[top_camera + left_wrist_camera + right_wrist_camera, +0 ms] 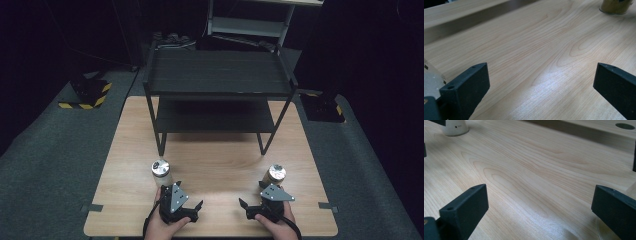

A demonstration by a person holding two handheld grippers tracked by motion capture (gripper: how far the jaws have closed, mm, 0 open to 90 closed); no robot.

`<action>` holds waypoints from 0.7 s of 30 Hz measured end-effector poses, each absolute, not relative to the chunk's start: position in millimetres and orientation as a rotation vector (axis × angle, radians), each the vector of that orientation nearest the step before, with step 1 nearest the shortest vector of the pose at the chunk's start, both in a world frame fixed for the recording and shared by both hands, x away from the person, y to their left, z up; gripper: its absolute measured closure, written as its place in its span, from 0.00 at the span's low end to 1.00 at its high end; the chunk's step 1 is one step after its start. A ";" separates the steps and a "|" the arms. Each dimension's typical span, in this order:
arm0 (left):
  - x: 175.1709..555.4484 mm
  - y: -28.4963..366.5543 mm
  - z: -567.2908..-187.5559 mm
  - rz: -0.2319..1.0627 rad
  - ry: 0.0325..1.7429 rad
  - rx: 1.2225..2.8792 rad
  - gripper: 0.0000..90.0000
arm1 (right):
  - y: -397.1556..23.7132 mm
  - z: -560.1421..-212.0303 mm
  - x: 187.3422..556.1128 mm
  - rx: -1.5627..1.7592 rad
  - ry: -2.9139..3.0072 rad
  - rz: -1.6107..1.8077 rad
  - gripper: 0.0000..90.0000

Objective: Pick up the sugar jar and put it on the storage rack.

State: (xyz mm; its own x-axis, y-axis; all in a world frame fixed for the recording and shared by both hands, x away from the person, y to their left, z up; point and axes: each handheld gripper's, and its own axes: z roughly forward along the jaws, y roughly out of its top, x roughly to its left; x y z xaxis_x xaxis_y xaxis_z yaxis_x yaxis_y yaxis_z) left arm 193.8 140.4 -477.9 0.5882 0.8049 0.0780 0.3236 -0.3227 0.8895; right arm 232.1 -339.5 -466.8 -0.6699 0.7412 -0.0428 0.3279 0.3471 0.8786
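Note:
Two jars stand on the wooden table (215, 165). The left jar (161, 170) has a silver lid and pale contents; its base shows in the right gripper view (455, 127). The right jar (274, 175) holds amber contents, and its base sits at the top right of the left gripper view (615, 6). My left gripper (190, 195) lies low near the front edge, just in front of the pale jar, and points toward the middle. My right gripper (251, 194) mirrors it in front of the amber jar. Both stand open over bare wood (541, 82) (539, 202).
A black two-shelf rack (218, 90) stands on the back half of the table, both shelves bare. Grey carpet (50, 150) surrounds the table. A white metal frame (250, 25) stands behind the rack.

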 end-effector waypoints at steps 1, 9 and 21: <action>193.7 140.9 -478.3 0.654 0.906 1.895 0.01 | -339.7 -466.8 232.3 0.937 2.178 1.271 0.01; 189.4 139.6 -480.1 0.654 0.872 1.894 0.01 | -340.4 -468.1 230.2 0.889 2.184 1.277 0.01; 189.8 141.0 -480.3 0.641 0.885 1.883 0.01 | -340.8 -468.4 230.9 0.872 2.195 1.287 0.01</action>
